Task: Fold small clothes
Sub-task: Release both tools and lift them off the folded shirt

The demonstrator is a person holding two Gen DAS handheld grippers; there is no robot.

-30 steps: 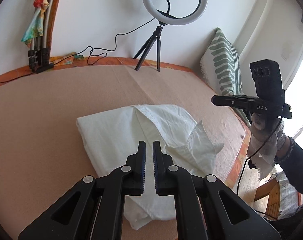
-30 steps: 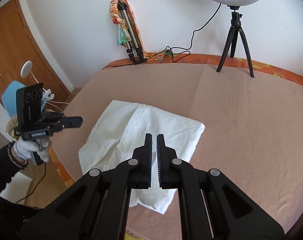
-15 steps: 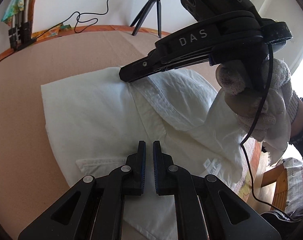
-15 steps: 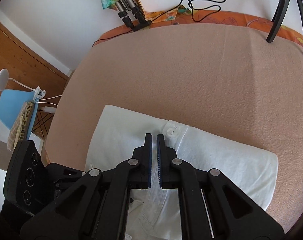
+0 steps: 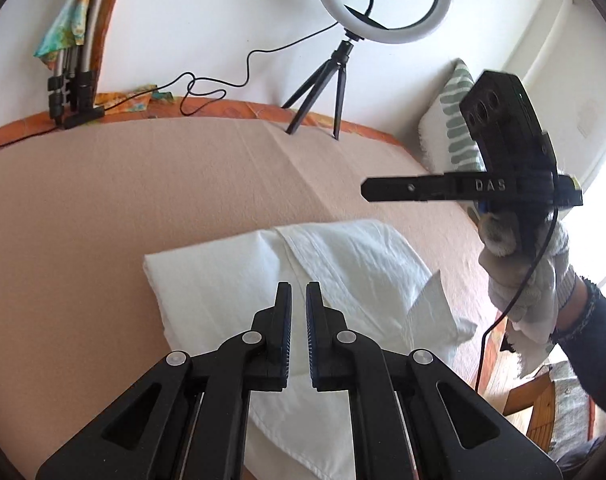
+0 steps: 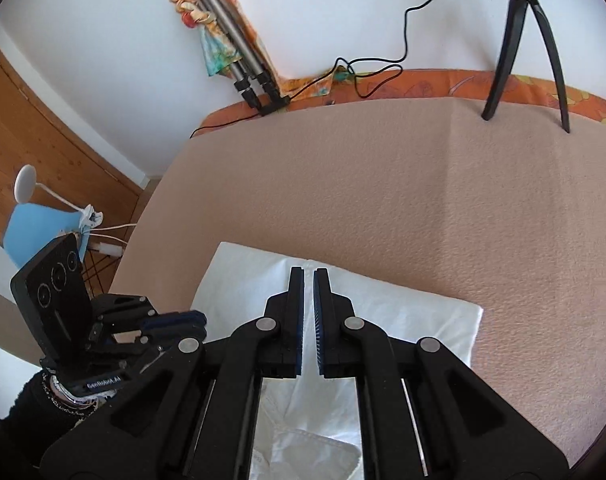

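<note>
A white shirt (image 5: 343, 264) lies folded into a rough rectangle on the tan bed cover (image 5: 143, 200); it also shows in the right wrist view (image 6: 403, 308). My left gripper (image 5: 298, 292) hovers above the shirt's near part, jaws nearly closed and empty. My right gripper (image 6: 308, 276) hovers above the shirt, jaws nearly closed and empty. In the left wrist view the right gripper (image 5: 367, 192) is raised to the right of the shirt, above the bed. In the right wrist view the left gripper (image 6: 199, 320) sits at the shirt's left side.
A ring light on a small tripod (image 5: 383, 4) stands at the back of the bed. A folded tripod with a colourful cloth (image 5: 75, 60) leans on the wall at back left. A striped pillow (image 5: 451, 128) lies at the right. A cable (image 5: 223, 76) runs along the back edge.
Both grippers have lifted off the shirt. The right gripper moved from the shirt's collar area up and to the right. The shirt lies in the same folded shape.
</note>
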